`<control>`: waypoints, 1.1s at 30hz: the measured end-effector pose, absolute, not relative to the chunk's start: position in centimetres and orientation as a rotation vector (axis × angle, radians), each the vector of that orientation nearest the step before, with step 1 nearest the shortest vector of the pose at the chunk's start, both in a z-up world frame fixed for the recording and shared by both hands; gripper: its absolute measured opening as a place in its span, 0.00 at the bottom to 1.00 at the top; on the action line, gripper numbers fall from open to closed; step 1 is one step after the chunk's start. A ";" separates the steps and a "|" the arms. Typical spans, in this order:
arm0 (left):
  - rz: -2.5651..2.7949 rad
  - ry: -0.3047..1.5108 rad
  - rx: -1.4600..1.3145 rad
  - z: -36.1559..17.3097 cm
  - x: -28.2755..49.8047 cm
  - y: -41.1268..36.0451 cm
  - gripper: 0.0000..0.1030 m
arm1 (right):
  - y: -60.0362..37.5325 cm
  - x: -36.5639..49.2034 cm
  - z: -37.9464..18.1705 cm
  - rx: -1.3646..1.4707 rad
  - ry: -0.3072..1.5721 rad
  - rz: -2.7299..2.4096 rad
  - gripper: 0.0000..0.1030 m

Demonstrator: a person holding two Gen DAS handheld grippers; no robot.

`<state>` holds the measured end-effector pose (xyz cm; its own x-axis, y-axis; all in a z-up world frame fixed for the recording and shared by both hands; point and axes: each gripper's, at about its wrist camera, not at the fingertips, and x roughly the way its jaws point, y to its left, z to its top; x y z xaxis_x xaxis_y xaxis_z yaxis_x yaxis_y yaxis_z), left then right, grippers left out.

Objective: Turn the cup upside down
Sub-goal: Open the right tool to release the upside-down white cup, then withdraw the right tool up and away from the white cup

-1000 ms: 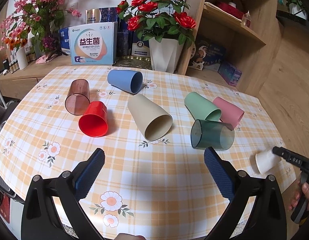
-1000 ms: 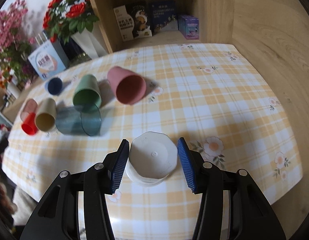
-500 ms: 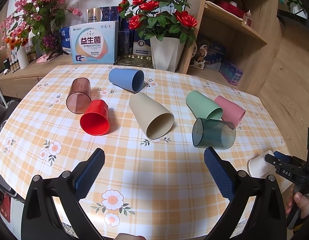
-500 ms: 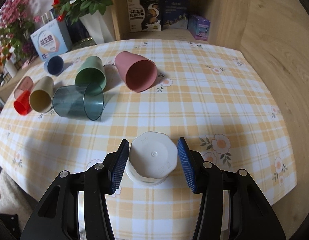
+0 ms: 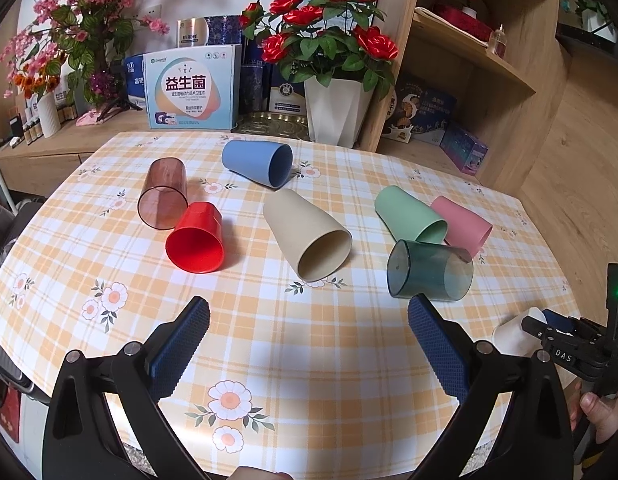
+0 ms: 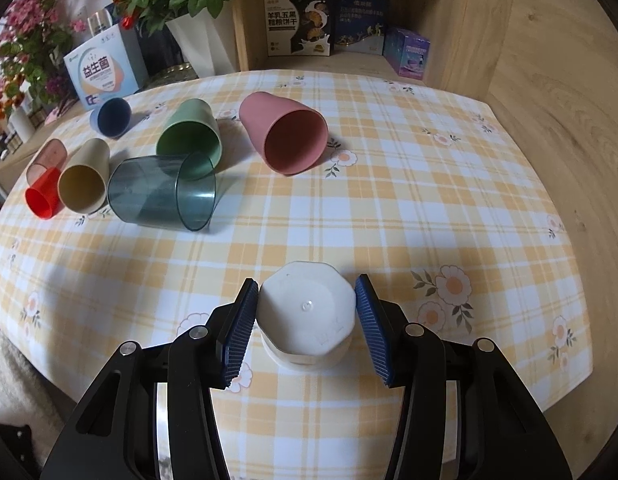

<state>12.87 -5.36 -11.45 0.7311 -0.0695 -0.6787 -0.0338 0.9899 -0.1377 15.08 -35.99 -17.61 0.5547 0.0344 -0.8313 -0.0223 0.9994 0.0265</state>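
Observation:
My right gripper (image 6: 307,312) is shut on a white octagonal cup (image 6: 307,316), held bottom-up at the near right part of the checked table (image 6: 389,208). The cup's rim is low over the cloth; whether it touches I cannot tell. The same cup (image 5: 511,334) and right gripper (image 5: 549,330) show at the right edge of the left wrist view. My left gripper (image 5: 309,340) is open and empty above the table's near edge.
Several cups lie on their sides: brown (image 5: 163,196), red (image 5: 197,240), blue (image 5: 257,162), beige (image 5: 309,236), green (image 5: 409,216), pink (image 5: 461,226), dark teal (image 5: 429,270). A white vase of roses (image 5: 333,112), boxes and wooden shelves stand behind the table.
My right gripper has tipped the white cup further base-up and lowered it toward the near right of the table. My left gripper has stayed still and open.

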 end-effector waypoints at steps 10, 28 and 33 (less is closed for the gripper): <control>-0.012 0.695 -0.116 -9.7 12.4 -4.9 0.94 | -36.7 14.9 -15.1 0.073 0.937 0.028 0.56; -0.020 0.530 -0.053 -0.5 8.4 -3.1 0.94 | -35.0 10.1 -3.9 0.167 0.673 0.123 0.84; -0.019 0.497 -0.034 1.4 6.5 -3.1 0.94 | -33.7 8.4 -1.9 0.167 0.627 0.136 0.84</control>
